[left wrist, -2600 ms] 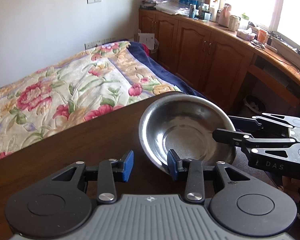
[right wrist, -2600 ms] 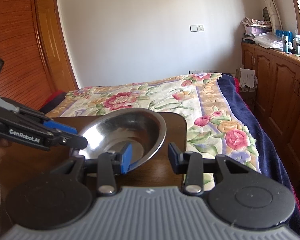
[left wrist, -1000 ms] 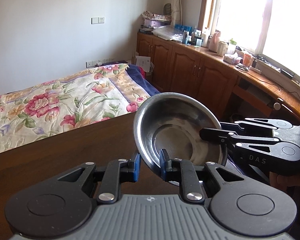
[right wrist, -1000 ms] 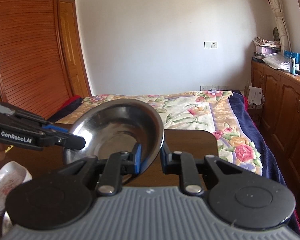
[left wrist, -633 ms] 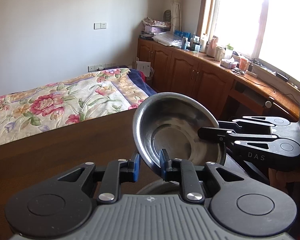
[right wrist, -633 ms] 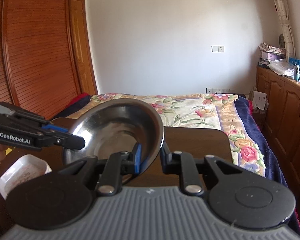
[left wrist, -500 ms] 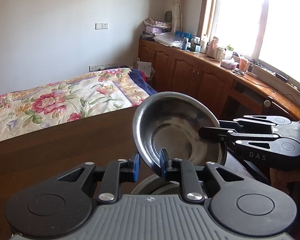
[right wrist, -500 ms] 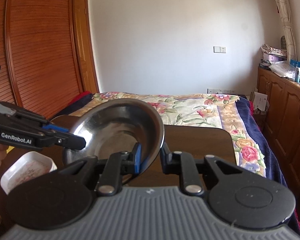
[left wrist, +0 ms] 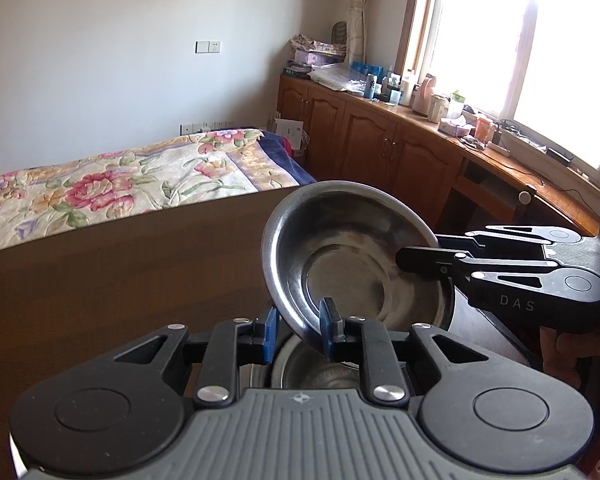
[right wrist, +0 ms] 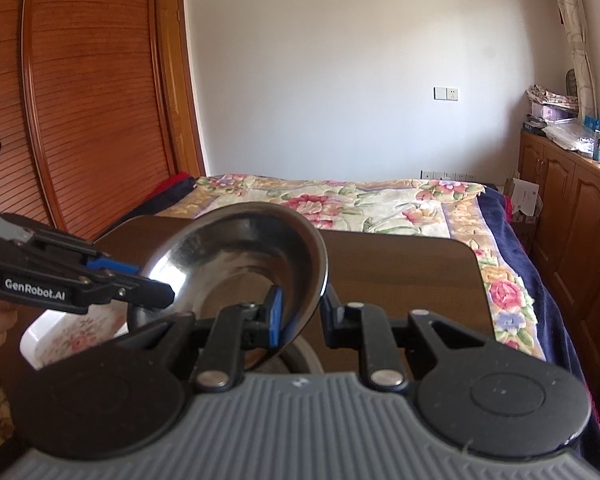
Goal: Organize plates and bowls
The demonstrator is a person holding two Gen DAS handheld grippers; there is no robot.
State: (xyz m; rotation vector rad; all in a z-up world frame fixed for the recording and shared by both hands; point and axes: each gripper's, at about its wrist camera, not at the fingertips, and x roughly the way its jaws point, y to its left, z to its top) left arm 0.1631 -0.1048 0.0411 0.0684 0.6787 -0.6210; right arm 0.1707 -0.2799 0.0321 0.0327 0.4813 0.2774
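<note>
Steel bowl (left wrist: 352, 256) is held in the air above the brown table (left wrist: 120, 280), tilted, with its open side toward the left wrist camera. Left gripper (left wrist: 298, 330) pinches the near rim between its blue pads, jaws closed on the metal. Right gripper (right wrist: 300, 312) pinches the opposite rim the same way, one finger inside the bowl and one outside. Directly below the held bowl, a second metal bowl (left wrist: 320, 372) rests on the table, partly hidden. A white floral dish (right wrist: 72, 336) sits on the table beside it.
</note>
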